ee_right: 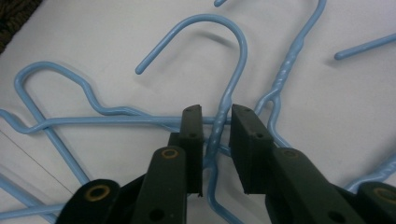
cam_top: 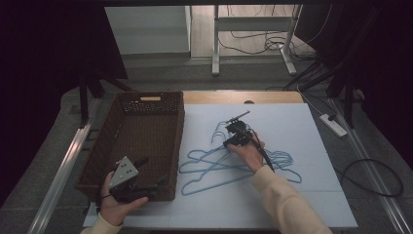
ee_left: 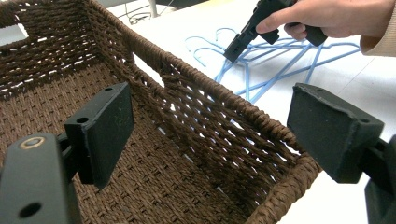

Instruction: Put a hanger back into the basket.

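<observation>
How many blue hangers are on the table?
3, I think, all in one tangled pile on the white table beside the basket. One hanger has its neck between the right claw's jaws. The others cross around it. They overlap, so another might hide.

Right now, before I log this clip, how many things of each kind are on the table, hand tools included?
blue hangers: 3 hooks countable, tangled, so at least 3
basket: 1
hand-held grippers: 2, left and right
total: at least 6
</observation>
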